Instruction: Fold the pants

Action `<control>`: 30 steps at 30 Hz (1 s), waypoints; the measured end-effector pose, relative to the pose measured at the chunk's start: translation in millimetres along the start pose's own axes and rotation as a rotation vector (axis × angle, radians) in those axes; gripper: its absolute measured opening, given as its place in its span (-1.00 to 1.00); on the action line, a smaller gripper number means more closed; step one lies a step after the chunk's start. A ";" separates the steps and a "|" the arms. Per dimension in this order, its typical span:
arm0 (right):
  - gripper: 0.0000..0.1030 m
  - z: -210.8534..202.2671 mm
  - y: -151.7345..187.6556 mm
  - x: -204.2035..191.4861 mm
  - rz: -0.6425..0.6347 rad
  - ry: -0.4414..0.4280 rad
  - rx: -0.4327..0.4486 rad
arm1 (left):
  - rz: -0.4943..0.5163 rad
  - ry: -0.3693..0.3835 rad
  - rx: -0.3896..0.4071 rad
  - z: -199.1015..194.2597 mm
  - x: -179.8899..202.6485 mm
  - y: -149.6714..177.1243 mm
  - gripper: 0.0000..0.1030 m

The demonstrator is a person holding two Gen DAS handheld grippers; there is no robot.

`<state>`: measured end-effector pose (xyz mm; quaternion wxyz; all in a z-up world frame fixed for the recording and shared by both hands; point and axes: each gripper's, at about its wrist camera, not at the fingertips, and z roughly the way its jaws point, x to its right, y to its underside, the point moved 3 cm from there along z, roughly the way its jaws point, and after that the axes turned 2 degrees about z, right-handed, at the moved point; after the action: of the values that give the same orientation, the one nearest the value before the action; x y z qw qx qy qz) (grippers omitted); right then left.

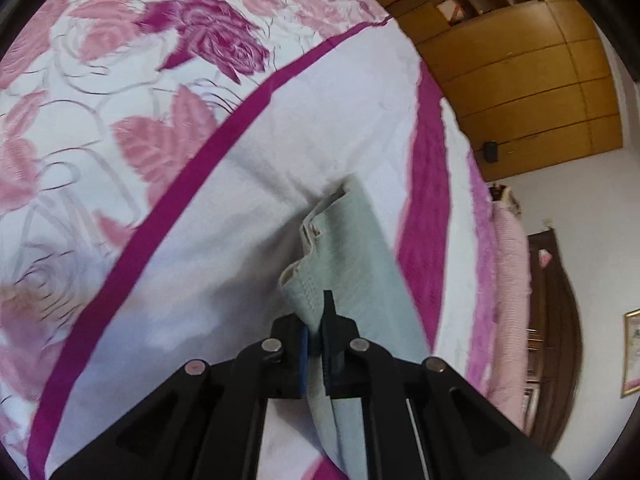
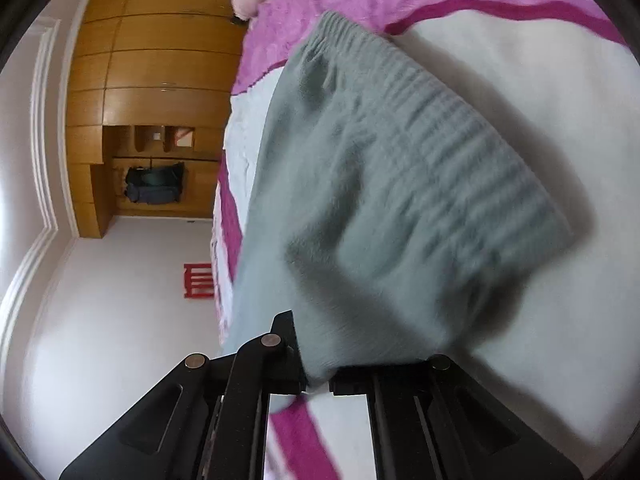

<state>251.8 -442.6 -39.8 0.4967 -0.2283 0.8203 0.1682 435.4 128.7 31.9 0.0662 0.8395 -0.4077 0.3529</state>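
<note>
Left claw (image 1: 316,344) and right claw (image 2: 314,376) both clamped, angled downward.

We find no text, label, brand, number or sign that we can read in either view. The framed picture (image 1: 631,354) at the right edge of the left wrist view may carry print, but it is too small and blurred for us to tell (only pale patches show inside the frame). The small card or box (image 2: 184,139) in the wardrobe niche (image 2: 164,140), left of centre in the right wrist view, shows no letters that we can make out.
</note>
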 end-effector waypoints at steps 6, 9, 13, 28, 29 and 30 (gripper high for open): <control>-0.87 -37.5 19.9 9.2 0.057 0.048 -0.081 | 0.001 0.069 -0.029 -68.4 -29.9 36.5 -0.91; -0.87 -57.2 45.4 11.5 0.003 0.120 -0.101 | -0.007 0.105 -0.044 -107.4 -59.4 65.3 -0.91; -0.86 -87.1 71.4 26.9 -0.027 0.158 -0.133 | -0.037 0.148 -0.036 -155.5 -105.4 120.7 -0.91; 0.01 -104.8 181.2 -93.8 -0.983 0.411 0.171 | 0.218 0.131 0.100 -234.0 -245.0 248.6 0.01; -0.34 -84.1 214.3 -110.5 -1.089 0.297 0.091 | 0.270 0.077 0.111 -235.9 -245.3 253.2 -0.17; -0.63 -61.1 251.4 -124.6 -1.196 0.192 0.004 | 0.310 0.068 0.111 -237.7 -241.0 254.8 -0.21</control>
<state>120.6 -236.5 111.2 0.4293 -0.6629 0.5914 -0.1630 20.2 209.4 7.5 -0.0215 0.7564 -0.5098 0.4092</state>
